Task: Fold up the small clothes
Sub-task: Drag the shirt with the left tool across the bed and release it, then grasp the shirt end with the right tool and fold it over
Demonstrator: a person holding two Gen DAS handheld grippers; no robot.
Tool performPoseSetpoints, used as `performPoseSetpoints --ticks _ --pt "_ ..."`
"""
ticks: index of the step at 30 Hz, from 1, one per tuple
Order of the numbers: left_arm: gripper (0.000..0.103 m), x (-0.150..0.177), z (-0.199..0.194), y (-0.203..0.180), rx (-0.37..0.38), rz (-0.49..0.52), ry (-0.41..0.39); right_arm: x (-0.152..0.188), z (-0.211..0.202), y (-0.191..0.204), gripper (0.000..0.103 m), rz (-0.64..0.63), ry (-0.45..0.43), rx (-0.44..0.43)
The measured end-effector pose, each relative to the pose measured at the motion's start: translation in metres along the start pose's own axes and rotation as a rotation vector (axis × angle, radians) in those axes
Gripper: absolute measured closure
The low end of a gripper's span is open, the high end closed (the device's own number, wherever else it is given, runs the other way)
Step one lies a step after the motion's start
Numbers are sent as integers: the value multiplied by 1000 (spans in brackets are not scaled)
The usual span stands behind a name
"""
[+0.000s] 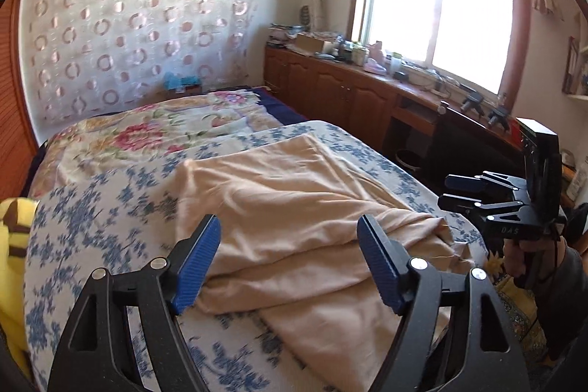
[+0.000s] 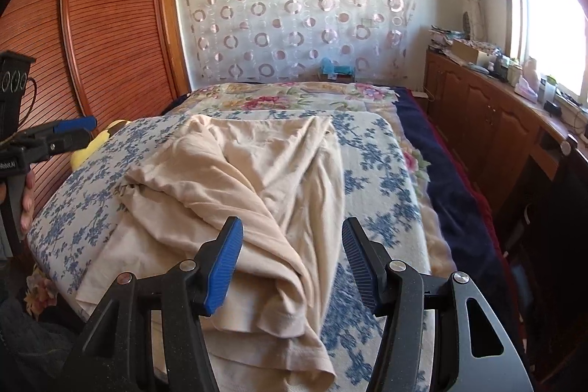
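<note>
Left tongs [image 1: 288,256] hang released over the beige garment [image 1: 294,208], pads clear of the cloth. Right tongs [image 2: 292,263] at 3 o'clock are parted too, grasping nothing. Crumpled, the garment lies on the blue-flowered pad [image 2: 382,171] atop the bed [image 2: 441,171].

- My left gripper [image 1: 288,259] and right gripper [image 2: 292,261]: black frames, ribbed blue pads.
- The garment [image 2: 235,179] before me: plain pale peach.
- The bedspread [image 2: 382,171] beneath it: white with blue floral sprigs.
- The quilt [image 1: 147,131] beyond: cream with pink and red blooms, green leaves.
- The curtain [image 2: 294,6]: sheer white with pink rings and discs.
- The cabinets [image 1: 330,90]: reddish-brown wood.
</note>
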State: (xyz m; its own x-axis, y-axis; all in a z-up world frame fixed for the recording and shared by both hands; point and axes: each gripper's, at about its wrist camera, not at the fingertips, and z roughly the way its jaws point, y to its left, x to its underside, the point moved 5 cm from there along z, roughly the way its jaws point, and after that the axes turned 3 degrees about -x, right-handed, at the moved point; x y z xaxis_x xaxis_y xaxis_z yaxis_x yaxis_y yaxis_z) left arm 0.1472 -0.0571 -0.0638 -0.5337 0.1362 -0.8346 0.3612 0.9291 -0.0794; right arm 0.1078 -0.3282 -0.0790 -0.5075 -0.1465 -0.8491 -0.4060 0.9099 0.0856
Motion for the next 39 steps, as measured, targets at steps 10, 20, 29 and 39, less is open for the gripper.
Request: performPoseSetpoints --ticks 10,20,29,39 --pt "26 22 -18 51 -111 -77 -4 -41 59 64 45 -191 64 -100" --pt "26 29 -45 88 -166 -124 -42 -61 133 137 43 -289 164 -308" --pt "26 34 -52 99 -179 -145 -49 -59 197 178 41 -333 255 -359" --pt "26 41 -46 100 -169 -157 -33 -51 227 193 71 -418 285 -265"
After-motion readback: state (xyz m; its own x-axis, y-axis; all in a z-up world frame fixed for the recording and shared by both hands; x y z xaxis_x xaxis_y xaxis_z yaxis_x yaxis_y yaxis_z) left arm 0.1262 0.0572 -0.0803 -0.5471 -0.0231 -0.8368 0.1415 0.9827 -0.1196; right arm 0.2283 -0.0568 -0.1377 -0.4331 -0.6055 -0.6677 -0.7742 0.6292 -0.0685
